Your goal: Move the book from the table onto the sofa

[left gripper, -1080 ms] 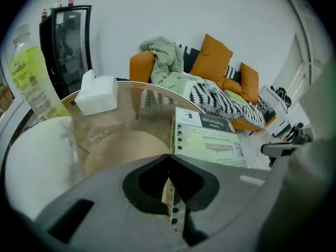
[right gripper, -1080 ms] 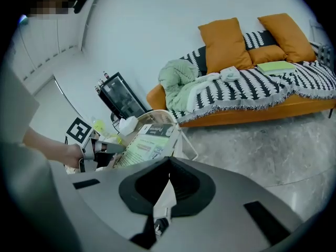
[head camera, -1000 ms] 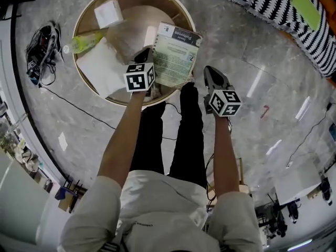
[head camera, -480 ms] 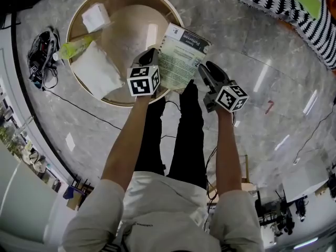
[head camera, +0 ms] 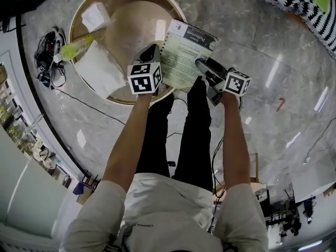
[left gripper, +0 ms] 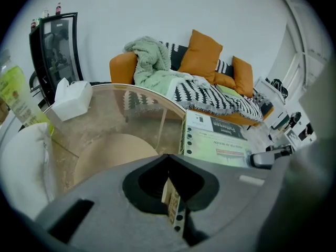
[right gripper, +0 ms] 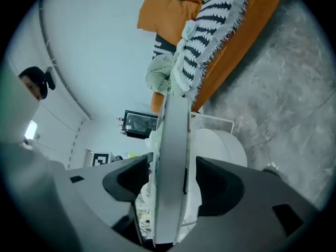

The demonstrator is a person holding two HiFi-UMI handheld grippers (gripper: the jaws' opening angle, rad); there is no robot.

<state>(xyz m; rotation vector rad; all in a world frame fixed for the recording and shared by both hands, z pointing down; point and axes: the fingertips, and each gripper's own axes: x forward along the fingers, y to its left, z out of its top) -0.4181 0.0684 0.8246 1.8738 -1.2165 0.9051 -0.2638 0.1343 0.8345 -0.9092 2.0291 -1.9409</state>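
Right gripper view: your right gripper (right gripper: 173,188) has just been opening its jaws wide around the book (right gripper: 173,130), so only your left gripper (left gripper: 169,187) pinches it, and it may twist free.

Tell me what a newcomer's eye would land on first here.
The pale green book stands out, held over the near edge of the round table, with the left gripper shut on its left edge. The right gripper, whose jaws have just been opening, straddles the book's right edge without pressing it. A striped blanket fills the head view's top right corner.
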